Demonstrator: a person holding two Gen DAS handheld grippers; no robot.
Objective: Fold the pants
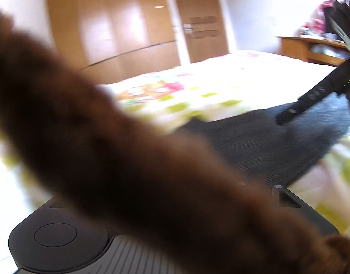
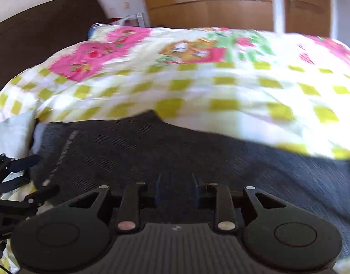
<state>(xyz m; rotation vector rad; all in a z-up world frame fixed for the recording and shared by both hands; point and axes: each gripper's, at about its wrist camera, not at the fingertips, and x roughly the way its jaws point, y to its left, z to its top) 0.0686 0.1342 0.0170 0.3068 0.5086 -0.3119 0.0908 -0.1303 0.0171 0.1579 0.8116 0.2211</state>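
Brown, blurred fabric [image 1: 120,159] is crossing our left wrist view, hiding the left gripper's jaws; we cannot tell their state. Dark pants [image 2: 175,150] are lying on the checked bedspread [image 2: 220,86]. Our right gripper [image 2: 177,194] is hovering over them, jaws narrowly parted, beside the left gripper [image 2: 26,196].

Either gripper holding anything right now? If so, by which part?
The right gripper is open over the pants and grips nothing. For the left gripper I cannot tell: its own view is blocked and blurred.
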